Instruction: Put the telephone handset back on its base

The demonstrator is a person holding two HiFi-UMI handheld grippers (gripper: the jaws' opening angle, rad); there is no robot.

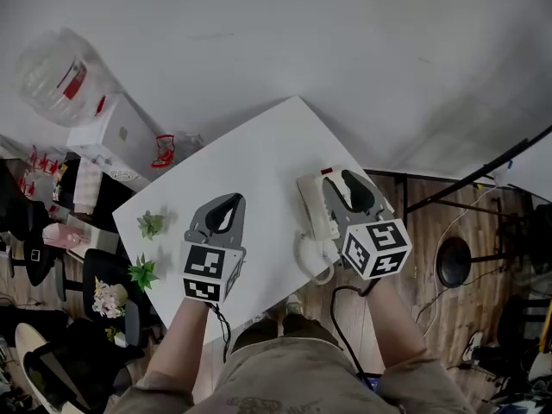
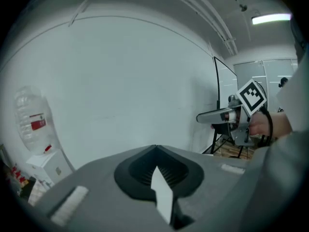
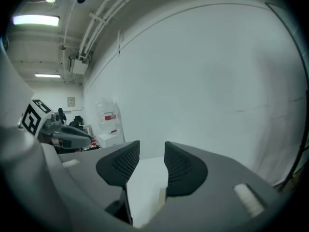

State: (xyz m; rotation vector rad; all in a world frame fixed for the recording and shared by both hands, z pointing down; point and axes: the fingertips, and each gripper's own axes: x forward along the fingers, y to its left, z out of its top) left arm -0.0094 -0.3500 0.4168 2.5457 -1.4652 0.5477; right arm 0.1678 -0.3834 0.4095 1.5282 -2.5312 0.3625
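Note:
The cream telephone lies near the right front corner of the white table, with its coiled cord curling toward the edge. The handset appears to rest along the left side of the base; my right gripper covers much of the phone. My right gripper hovers above the telephone, with its jaws apart and only the table showing between them. My left gripper hangs over the table's middle front, left of the phone. Its jaws meet at the tips and hold nothing.
Two small green plants stand at the table's left edge. A water dispenser with its bottle and a white box sit beyond the left side. A black stand and cables lie on the wooden floor to the right.

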